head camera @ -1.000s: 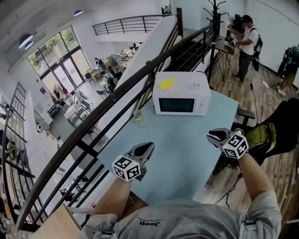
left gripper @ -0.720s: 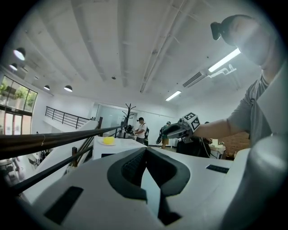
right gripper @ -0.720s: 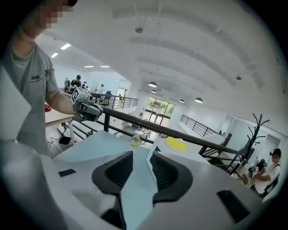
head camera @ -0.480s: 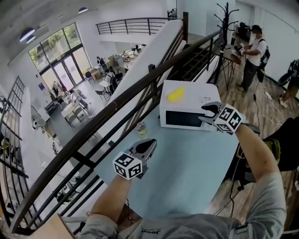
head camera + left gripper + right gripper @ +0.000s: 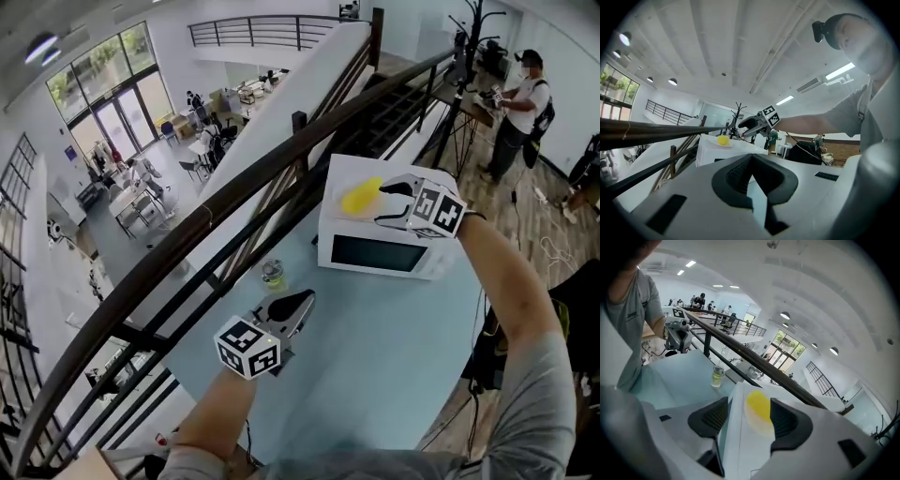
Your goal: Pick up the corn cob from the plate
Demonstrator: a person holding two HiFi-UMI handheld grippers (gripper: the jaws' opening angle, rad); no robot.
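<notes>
A yellow corn cob lies on a pale plate on top of a white microwave. My right gripper hovers just right of the cob, its jaws opening and nothing pressed between them. In the right gripper view the corn cob and plate show between the two dark pads, a little ahead of them. My left gripper stays low over the light-blue table, shut and empty. In the left gripper view the corn cob and the right gripper are far ahead.
A small bottle stands on the table left of the microwave, close to a dark railing along the table's far side. Beyond it is a drop to a lower floor. A person stands at the back right.
My right gripper has swung from the table's right edge up to the microwave top beside the cob, rolled over and opened its jaws. My left gripper has shifted across the table, still shut.
</notes>
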